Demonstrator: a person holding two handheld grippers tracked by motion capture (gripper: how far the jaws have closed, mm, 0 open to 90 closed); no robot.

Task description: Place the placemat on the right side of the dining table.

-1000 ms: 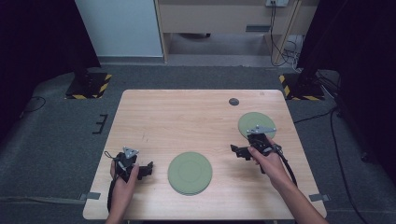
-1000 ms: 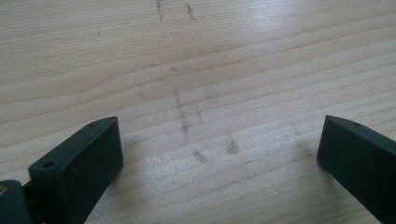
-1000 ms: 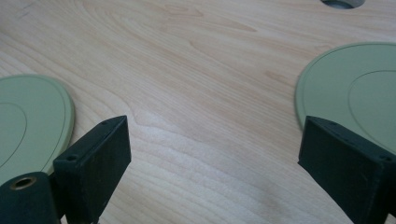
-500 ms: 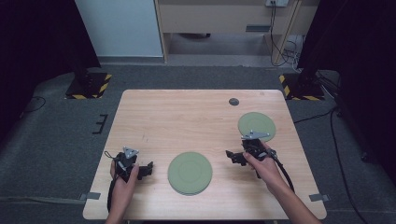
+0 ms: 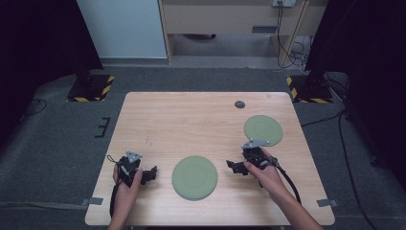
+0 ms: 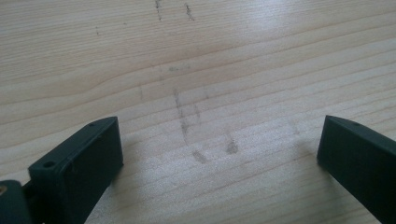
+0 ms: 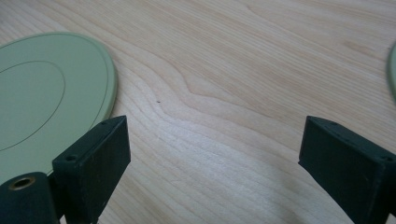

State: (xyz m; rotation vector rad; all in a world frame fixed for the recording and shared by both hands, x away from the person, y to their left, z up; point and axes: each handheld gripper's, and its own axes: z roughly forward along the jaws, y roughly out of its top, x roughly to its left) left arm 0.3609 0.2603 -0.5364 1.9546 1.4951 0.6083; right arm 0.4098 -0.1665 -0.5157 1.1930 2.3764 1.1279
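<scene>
**Two open grippers flank a green plate on a wooden table**

In the high view, the left gripper (image 5: 152,174) sits low over the wooden table (image 5: 191,124), held by the left hand (image 5: 125,184), with its jaws pointing toward the larger green plate (image 5: 194,177) just beside them. The right gripper (image 5: 233,167), held by the right hand (image 5: 265,173), points at the same plate from the other side, with a short stretch of bare wood between its jaws and the plate's rim. A smaller green plate (image 5: 263,130) lies just behind the right gripper, close to its grey three-cornered plate. A small dark round object (image 5: 240,104) sits well beyond both grippers near the far edge of the table; what it is cannot be told.

In the left gripper view, the left gripper (image 6: 219,154) has its jaws spread wide with nothing between them, over bare wood marked with faint grey smudges (image 6: 184,119).

In the right gripper view, the right gripper (image 7: 212,156) is likewise spread wide and empty. The larger green plate (image 7: 46,98) lies ahead of its left jaw and apart from it, and a sliver of the smaller green plate (image 7: 392,70) shows at the right edge.

No brand, label or writing can be read on the plates, grippers or table.
</scene>
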